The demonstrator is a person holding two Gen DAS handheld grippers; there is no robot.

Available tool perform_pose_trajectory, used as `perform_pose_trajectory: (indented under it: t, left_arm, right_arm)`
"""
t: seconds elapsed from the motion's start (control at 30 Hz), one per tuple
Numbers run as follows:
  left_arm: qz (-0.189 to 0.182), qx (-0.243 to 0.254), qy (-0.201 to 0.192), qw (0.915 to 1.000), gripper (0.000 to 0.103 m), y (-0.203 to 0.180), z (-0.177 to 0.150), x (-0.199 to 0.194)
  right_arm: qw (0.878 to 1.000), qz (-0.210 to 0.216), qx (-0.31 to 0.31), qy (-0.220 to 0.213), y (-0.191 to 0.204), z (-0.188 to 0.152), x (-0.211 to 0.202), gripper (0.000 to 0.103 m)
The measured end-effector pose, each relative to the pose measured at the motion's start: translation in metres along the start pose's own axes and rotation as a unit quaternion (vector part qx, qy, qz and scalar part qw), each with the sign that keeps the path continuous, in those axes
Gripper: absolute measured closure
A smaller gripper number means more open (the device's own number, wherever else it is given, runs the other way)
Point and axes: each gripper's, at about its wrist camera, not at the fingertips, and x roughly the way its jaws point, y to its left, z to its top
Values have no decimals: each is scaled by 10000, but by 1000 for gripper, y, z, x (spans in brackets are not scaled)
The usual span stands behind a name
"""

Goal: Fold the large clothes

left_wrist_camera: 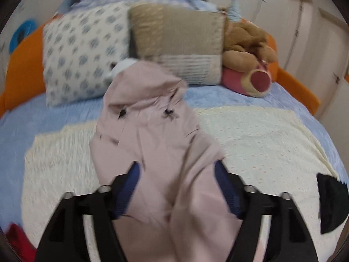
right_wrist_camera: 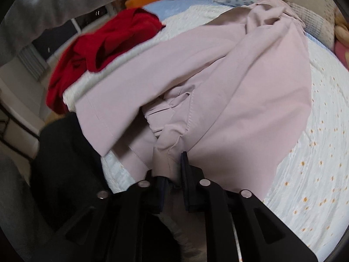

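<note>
A pale pink hooded jacket point(left_wrist_camera: 152, 131) lies lengthwise on the cream bedspread point(left_wrist_camera: 261, 142), with its hood toward the pillows. My left gripper point(left_wrist_camera: 176, 174) stands open over the jacket's near part. Its blue pads point(left_wrist_camera: 130, 185) are wide apart and the cloth lies loose between them. In the right wrist view the jacket point(right_wrist_camera: 218, 87) is bunched, with a sleeve spread to the left. My right gripper point(right_wrist_camera: 173, 174) is at the jacket's near edge, its jaws slightly parted. A fold of pink cloth runs between its fingers without being pinched.
A red garment point(right_wrist_camera: 104, 43) and a black garment point(right_wrist_camera: 65, 163) lie at the bed's edge beside the jacket. A patterned pillow point(left_wrist_camera: 82, 54), a beige pillow point(left_wrist_camera: 178, 39) and a brown plush toy point(left_wrist_camera: 246, 41) line the orange headboard. A grey sleeve point(right_wrist_camera: 54, 4) crosses the upper left.
</note>
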Motion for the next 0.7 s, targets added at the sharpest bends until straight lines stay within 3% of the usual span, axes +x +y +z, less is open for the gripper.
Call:
perform_pose_trajectory:
  t: [0.03,0.07,0.1,0.17,0.23,0.37,0.47,0.5,0.57,0.6,0.67,0.7]
  left_arm:
    - [65,245,-3,9997,26,-15,9,-2]
    - [184,521,20,9985,26,-31,17,1]
    - [344,766,99,9964,25,-46,23,9]
    - [716,1380,292,9874,24,-78,32,31]
    - [1050,2093,484,9710,24,-112,36,61]
    - [1062,2740,967,9509,36,-149,39,120]
    - [1522,3192,1419,9245,40,-162,32,163]
    - [1787,3433,1604,9080,40,-164,26,181]
    - [1968,3735,1800,8885,46,-167,17,202]
    - [1968,3804,1904,8833,51,-167,14,212]
    - [1974,3796,2021,8810,68,-163,9,224]
    - [1957,3770,2044,8819,71,-162,9,228]
  right_arm:
    - [9998,185,66,-60,-2,-2,-6,64]
    - [9988,404,131,-243,-4,-5,-19,41]
    - [9974,470,116,-536,-3,-9,-34,31]
    - [9946,612,108,-829,-4,-14,-54,31]
    - [9918,620,208,-1097,-12,-18,-71,31]
    - [9901,402,377,-1292,-40,-15,-84,30]
    - [9895,316,531,-1305,-68,-8,-84,30]
    - [9897,322,539,-1283,-71,-6,-79,30]
    - [9907,362,488,-1221,-76,-1,-71,30]
    - [9909,379,469,-1201,-75,0,-67,30]
    - [9915,482,462,-1113,-79,3,-57,30]
    - [9922,500,441,-1056,-77,4,-50,30]
